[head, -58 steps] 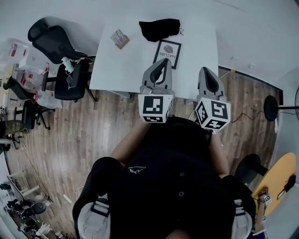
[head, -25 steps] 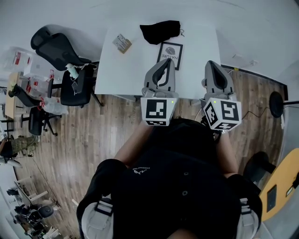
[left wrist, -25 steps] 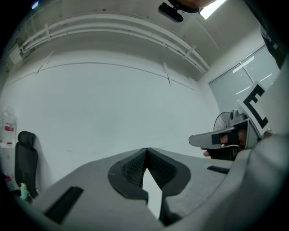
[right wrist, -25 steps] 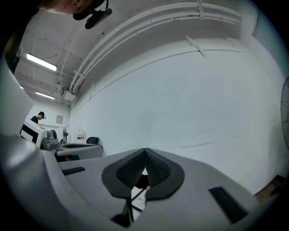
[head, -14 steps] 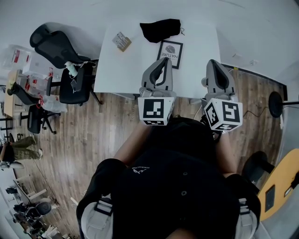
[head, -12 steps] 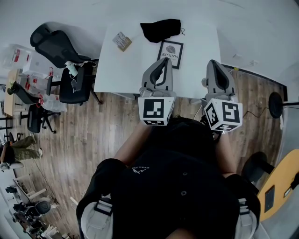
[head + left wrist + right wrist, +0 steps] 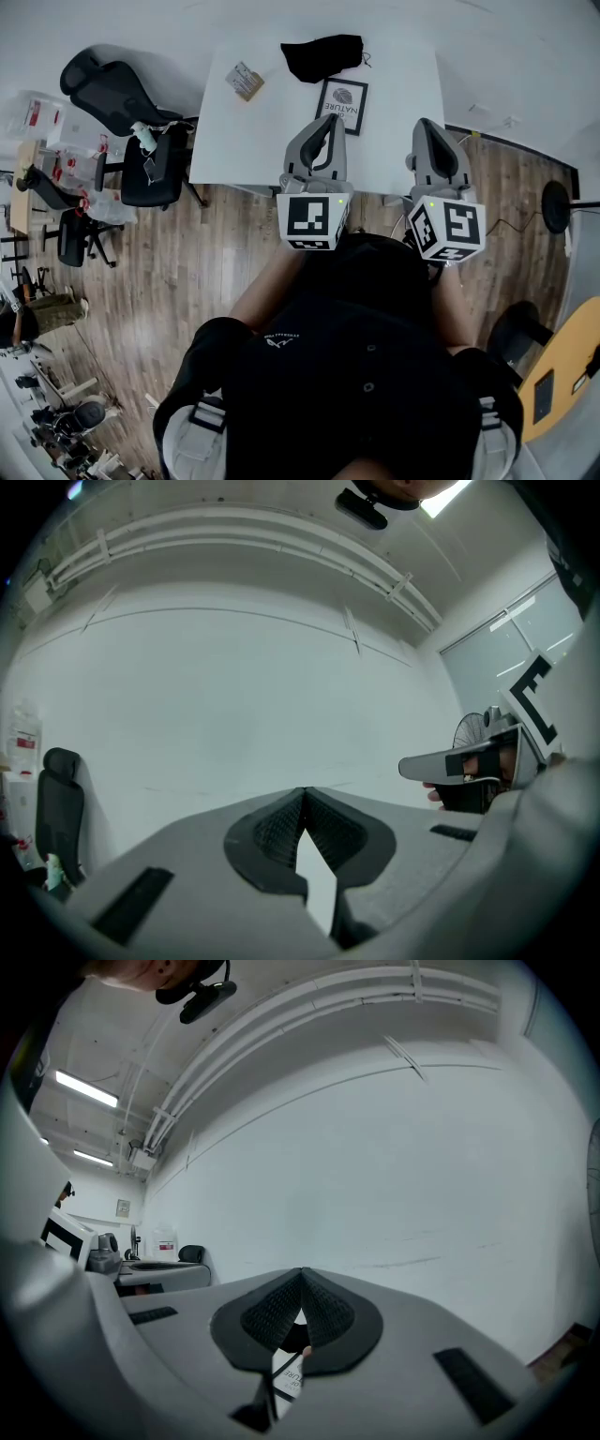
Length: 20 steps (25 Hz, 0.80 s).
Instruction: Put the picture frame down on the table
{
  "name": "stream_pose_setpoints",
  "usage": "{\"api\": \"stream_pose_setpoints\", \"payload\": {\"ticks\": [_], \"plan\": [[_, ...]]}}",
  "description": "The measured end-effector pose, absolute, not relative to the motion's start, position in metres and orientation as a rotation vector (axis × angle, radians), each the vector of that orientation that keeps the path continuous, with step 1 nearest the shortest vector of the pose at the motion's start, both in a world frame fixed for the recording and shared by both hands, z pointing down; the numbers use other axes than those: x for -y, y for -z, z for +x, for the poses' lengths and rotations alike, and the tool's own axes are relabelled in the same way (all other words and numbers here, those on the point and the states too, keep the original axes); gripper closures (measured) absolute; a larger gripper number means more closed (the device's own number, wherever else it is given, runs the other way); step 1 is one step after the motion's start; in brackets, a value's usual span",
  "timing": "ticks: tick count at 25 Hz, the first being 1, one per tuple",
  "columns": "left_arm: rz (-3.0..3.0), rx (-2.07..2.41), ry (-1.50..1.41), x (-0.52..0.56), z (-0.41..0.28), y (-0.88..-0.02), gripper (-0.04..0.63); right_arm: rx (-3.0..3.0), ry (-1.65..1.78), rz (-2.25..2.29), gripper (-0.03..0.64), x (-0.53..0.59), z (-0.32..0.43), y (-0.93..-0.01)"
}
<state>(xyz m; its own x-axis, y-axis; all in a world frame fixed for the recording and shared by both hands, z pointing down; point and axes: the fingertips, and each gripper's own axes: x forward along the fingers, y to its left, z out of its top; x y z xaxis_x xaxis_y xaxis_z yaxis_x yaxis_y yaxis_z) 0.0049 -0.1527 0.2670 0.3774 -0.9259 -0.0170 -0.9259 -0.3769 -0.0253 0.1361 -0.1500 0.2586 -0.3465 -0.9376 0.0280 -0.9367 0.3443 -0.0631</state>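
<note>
Picture frame (image 7: 338, 106) lay flat on bench (image 7: 251, 136) near black bag (image 7: 322, 57). Left gripper (image 7: 329, 123), right gripper (image 7: 424, 126) pressed together, empty, apart from frame.

The white table (image 7: 246, 141) has bare surface over its left half, between a small packet (image 7: 244, 80) at the far left and the near edge, and again to the right of the picture frame (image 7: 339, 103). A black pouch (image 7: 322, 56) lies at the far edge, just behind the frame, closing that side. Two black office chairs (image 7: 150, 159) crowd the table's left side; its near edge faces open wooden floor (image 7: 216, 272).
</note>
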Motion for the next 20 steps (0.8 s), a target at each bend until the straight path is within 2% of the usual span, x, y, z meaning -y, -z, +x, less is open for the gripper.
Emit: {"api": "stream_pose_setpoints", "payload": {"ticks": [20], "plan": [[-2.587,-1.747,0.018,0.165,0.006,-0.272,0.589,-2.558,0.139,-1.831,0.618,0.163,0.141,-0.267]]}}
